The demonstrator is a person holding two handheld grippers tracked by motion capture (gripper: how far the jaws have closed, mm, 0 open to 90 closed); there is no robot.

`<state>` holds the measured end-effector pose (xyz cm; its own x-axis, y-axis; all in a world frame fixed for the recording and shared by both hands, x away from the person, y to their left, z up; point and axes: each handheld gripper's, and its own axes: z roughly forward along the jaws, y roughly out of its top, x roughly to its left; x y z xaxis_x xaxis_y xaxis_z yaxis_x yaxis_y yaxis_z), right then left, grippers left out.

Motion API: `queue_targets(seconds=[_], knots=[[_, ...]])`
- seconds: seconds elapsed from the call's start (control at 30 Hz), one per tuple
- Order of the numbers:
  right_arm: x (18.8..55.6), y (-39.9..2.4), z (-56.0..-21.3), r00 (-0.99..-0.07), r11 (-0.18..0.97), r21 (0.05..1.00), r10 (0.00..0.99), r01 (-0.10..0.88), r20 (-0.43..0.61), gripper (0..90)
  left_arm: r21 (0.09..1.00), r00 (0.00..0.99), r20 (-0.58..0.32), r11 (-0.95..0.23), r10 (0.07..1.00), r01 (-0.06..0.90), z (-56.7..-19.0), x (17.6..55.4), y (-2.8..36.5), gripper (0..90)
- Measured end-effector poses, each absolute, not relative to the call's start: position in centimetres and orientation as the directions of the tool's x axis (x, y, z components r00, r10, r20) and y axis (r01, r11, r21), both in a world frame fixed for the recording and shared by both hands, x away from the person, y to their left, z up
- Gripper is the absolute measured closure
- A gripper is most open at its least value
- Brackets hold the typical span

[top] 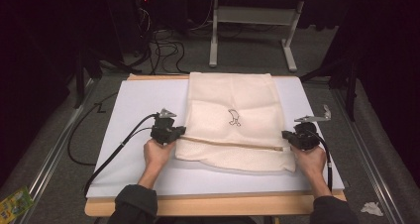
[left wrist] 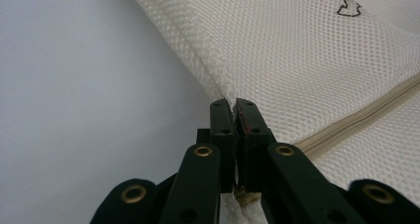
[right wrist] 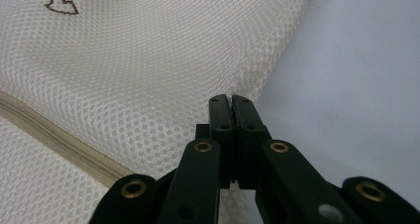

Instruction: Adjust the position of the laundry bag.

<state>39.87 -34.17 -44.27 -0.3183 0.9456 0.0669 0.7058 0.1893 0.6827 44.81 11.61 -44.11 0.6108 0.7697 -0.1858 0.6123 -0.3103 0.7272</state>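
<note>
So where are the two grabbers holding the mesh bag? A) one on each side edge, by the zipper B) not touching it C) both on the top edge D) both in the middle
A: the left gripper and right gripper each pinch a side edge of the mesh bag, near its zipper.

The wooden desk (top: 208,206) carries a white board (top: 143,105); on this board, toward 12 o'clock, lies a cream mesh bag (top: 233,95).
</note>
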Motion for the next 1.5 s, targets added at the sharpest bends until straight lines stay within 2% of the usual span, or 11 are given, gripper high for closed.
queue_targets(seconds=[0.97,1.5], knots=[[39.9,-30.1,-43.8,-0.426,0.232,0.703,0.898,0.672,0.111,90.0,0.735,0.561,-0.199,-0.256,0.804,0.628,-44.0,43.1,16.9,87.7],[39.7,-28.1,-43.9,-0.452,0.246,0.701,0.883,0.669,0.122,90.0,0.729,0.532,-0.180,-0.251,0.827,0.637,-44.5,41.2,18.8,87.4]])
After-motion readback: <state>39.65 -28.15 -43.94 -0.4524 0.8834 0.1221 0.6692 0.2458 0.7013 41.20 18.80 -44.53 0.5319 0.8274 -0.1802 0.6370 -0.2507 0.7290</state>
